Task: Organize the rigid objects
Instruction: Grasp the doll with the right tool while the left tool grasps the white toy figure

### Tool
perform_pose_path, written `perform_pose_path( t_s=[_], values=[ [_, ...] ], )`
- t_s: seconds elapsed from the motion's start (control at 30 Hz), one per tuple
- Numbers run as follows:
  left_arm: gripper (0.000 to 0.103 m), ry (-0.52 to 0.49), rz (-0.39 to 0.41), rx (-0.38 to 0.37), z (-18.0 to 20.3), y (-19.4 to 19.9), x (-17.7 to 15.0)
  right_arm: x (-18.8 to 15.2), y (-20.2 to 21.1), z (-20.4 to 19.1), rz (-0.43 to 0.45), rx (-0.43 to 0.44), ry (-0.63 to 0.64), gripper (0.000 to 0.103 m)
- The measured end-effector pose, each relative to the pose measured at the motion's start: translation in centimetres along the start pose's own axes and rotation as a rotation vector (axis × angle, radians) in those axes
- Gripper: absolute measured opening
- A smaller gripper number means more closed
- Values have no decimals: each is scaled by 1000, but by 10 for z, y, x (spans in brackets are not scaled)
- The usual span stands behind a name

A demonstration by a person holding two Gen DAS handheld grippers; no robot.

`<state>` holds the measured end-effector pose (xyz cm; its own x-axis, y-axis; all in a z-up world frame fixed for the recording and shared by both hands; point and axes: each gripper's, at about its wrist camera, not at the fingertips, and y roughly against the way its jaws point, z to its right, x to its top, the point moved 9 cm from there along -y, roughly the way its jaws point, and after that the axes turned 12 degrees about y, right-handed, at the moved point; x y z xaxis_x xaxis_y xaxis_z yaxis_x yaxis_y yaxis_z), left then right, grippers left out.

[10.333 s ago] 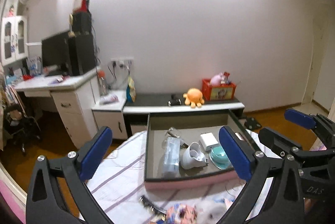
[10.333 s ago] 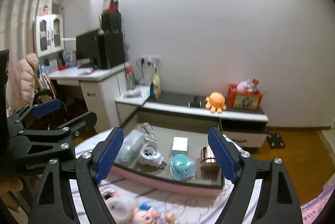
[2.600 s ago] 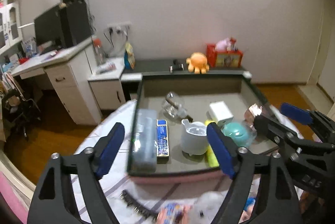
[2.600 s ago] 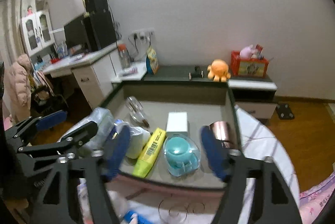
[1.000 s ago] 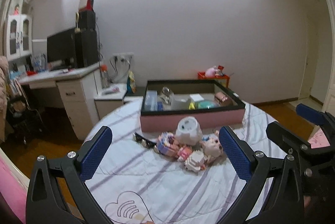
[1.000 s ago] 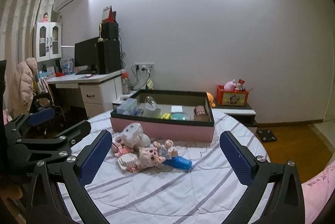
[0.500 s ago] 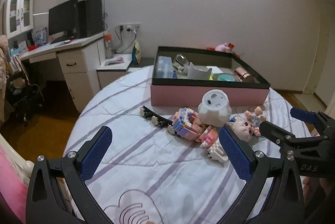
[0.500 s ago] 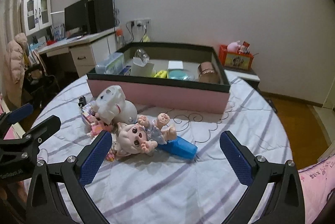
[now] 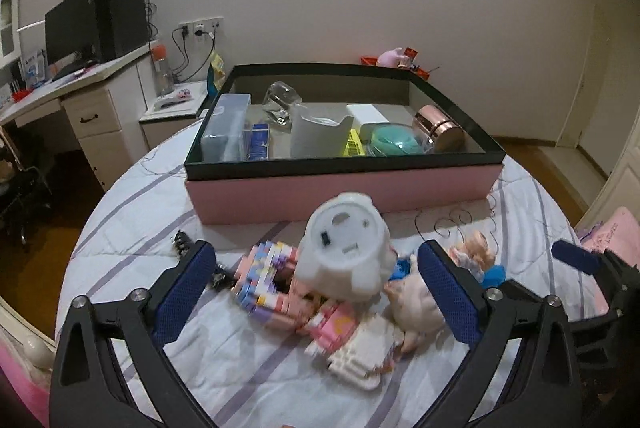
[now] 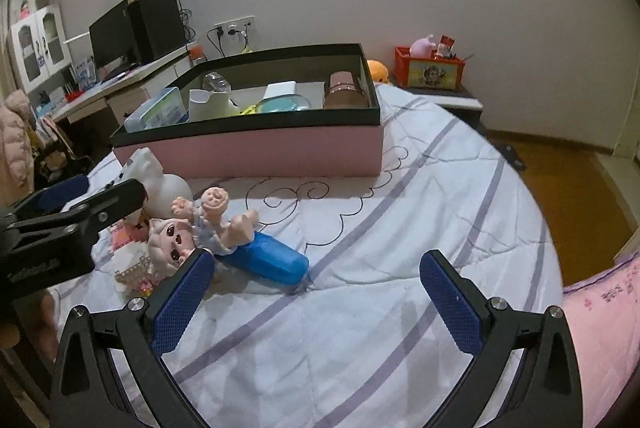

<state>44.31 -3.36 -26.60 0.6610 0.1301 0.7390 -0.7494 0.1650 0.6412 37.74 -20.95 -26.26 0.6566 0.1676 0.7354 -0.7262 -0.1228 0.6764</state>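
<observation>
Both claws are spread wide and empty: the left claw (image 9: pixel 316 286) hangs over the toy heap (image 9: pixel 320 292) just in front of the pink box (image 9: pixel 344 187), the right claw (image 10: pixel 316 292) over bare cloth beside the blue case (image 10: pixel 266 262). The white toy (image 9: pixel 346 254) lies atop the brick figures (image 9: pixel 268 280) (a loose, leaning stack), so a careless closing on it could, I judge, tip bricks toward the near edge of the worktop (image 10: pixel 400 228). The doll (image 10: pixel 200 224) lies across the case and would likely roll if the case were lifted first.
</observation>
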Motion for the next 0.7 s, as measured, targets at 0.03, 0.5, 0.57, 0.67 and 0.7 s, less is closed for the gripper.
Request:
perform_pose_path(
  t_s=[0.03, 0.5, 0.57, 0.67, 0.7],
  values=[
    [85, -7, -10, 4, 1, -3, 0, 0, -1, 0, -2, 5, -2, 103],
    [47, -51, -7, 4, 9, -11, 5, 4, -9, -2, -8, 27, 1, 103],
    [47, -42, -1, -14, 8, -5, 5, 5, -10, -4, -12, 19, 13, 103],
    [47, -40, 24, -18, 4, 10, 8, 7, -10, -9, -13, 0, 37, 103],
    [47, -42, 43, -12, 2, 18, 9, 7, -10, -11, -13, -4, 47, 103]
  ],
)
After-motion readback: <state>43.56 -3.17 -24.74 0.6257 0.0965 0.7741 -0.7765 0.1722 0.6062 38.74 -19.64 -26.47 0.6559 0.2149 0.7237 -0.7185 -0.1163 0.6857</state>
